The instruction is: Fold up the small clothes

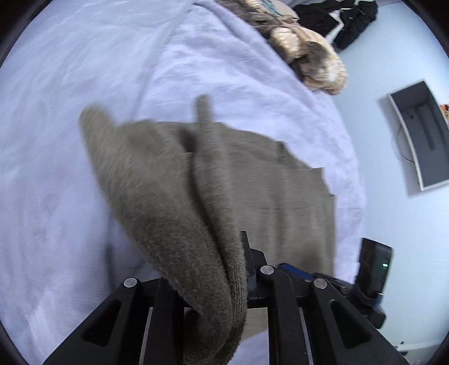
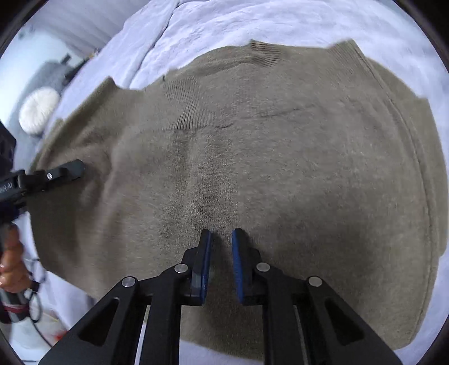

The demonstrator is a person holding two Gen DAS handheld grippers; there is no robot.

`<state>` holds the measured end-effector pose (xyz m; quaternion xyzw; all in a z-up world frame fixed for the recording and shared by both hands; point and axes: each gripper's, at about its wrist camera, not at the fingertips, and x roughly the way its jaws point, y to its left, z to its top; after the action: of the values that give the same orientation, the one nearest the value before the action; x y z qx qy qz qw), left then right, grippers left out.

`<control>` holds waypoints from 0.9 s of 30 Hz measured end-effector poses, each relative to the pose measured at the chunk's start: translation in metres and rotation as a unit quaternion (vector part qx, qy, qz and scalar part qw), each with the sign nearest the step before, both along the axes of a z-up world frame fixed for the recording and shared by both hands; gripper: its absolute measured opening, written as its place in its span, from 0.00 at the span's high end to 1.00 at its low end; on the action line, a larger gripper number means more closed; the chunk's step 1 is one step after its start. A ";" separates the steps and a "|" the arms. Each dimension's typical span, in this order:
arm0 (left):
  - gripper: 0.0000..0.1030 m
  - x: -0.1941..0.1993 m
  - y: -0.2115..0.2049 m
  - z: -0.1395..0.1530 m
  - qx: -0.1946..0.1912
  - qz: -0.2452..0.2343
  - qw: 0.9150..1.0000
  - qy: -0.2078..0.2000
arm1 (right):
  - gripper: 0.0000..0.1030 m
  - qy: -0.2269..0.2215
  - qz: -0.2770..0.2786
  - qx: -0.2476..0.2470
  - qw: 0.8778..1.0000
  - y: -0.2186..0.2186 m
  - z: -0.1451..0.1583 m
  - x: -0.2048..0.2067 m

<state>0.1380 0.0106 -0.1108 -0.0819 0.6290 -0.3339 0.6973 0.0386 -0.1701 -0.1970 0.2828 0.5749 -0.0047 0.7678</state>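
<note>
Two tools work the sweater [image 2: 280, 174] on the bed [image 1: 70, 140]: left tool [image 1: 238, 280] clamped on a lifted fold, right tool [image 2: 221, 241] nearly closed, empty, tips on knit; next, carry that fold across.

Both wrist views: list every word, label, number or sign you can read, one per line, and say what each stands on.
"AI": the end of white lettering on the black body of the left gripper; the rest is cut off and blurred.
Teal print on the beige cloth at the top of the left wrist view: too blurred to read.
Sweater: no text visible.
</note>
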 end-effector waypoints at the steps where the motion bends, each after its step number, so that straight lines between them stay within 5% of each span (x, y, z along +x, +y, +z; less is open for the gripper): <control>1: 0.83 -0.003 -0.015 0.010 -0.004 -0.016 1.000 -0.007 | 0.83 -0.006 -0.013 0.021 1.000 -0.011 0.002 -0.005; 8: 0.83 -0.028 -0.140 0.046 -0.014 -0.120 0.991 -0.060 | 0.71 -0.062 -0.104 0.085 0.989 -0.091 0.022 -0.057; 11: 0.83 -0.049 -0.198 0.026 0.012 -0.175 0.981 -0.078 | 0.65 -0.069 -0.133 0.132 0.980 -0.115 0.012 -0.073; 14: 0.83 -0.070 -0.233 -0.005 0.077 -0.210 0.971 -0.086 | 0.65 -0.065 -0.160 0.188 0.967 -0.125 -0.012 -0.082; 16: 0.74 -0.078 -0.237 -0.013 0.090 -0.215 0.968 -0.089 | 0.65 -0.063 -0.178 0.223 0.956 -0.129 -0.028 -0.087; 19: 0.31 -0.081 -0.230 0.000 0.051 -0.201 0.974 -0.089 | 0.65 -0.074 -0.199 0.262 0.942 -0.130 -0.039 -0.091; 27: 0.27 -0.077 -0.202 0.047 0.012 -0.181 0.972 -0.147 | 0.49 -0.093 -0.237 0.316 0.914 -0.146 -0.044 -0.098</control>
<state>0.0609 -0.1909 -0.0642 0.0921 0.5276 -0.4554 0.7111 -0.0596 -0.3161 -0.2413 0.6373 0.3884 0.0219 0.6652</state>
